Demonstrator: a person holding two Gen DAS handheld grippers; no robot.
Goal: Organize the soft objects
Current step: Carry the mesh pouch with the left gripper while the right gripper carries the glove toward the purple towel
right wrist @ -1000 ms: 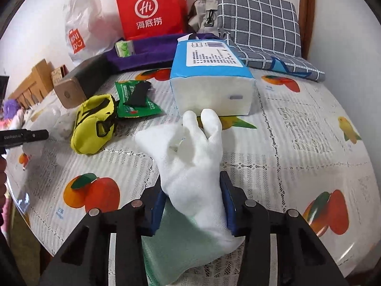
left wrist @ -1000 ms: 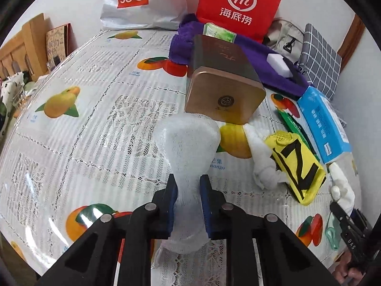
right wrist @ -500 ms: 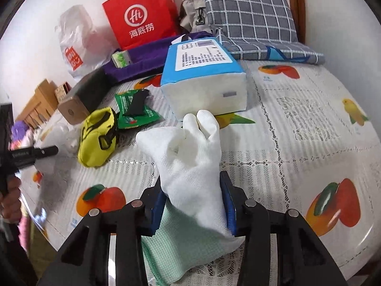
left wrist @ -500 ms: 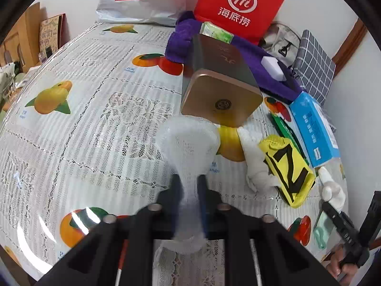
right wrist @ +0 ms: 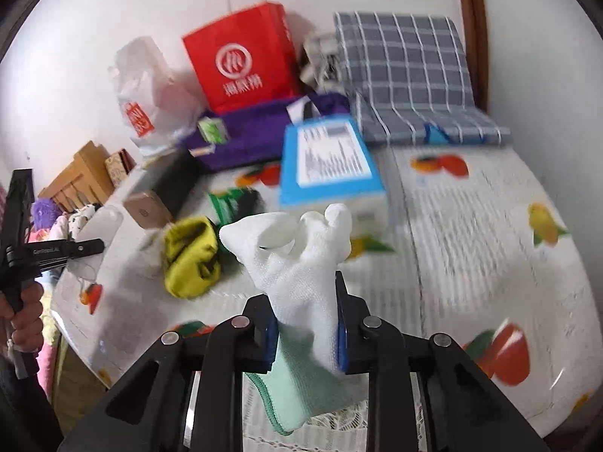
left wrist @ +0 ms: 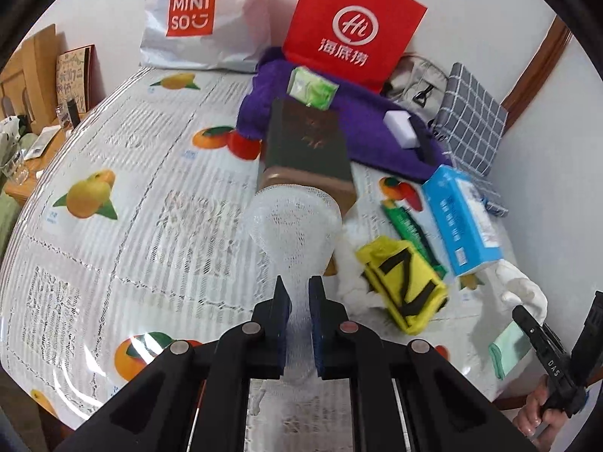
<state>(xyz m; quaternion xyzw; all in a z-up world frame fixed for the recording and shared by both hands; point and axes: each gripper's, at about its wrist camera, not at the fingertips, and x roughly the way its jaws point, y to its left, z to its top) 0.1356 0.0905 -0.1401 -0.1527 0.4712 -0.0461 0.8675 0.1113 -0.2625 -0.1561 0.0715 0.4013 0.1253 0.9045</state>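
Knit-soft and limp, the white fabric glove with a mint-green cuff (right wrist: 301,263) droops at twelve o'clock from the right gripper (right wrist: 304,324) – jaws just narrowed, pinching its wrist (best hold) – while the left gripper (left wrist: 299,314) squeezes the white foam-net sleeve (left wrist: 294,229).

"miniso" on white bag (left wrist: 196,26), "hi" on red bag (left wrist: 350,26).

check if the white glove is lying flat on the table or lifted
Lifted: the white glove is pinched in the right hand-held gripper, which has just been closing, fingers flopping clear of the table.
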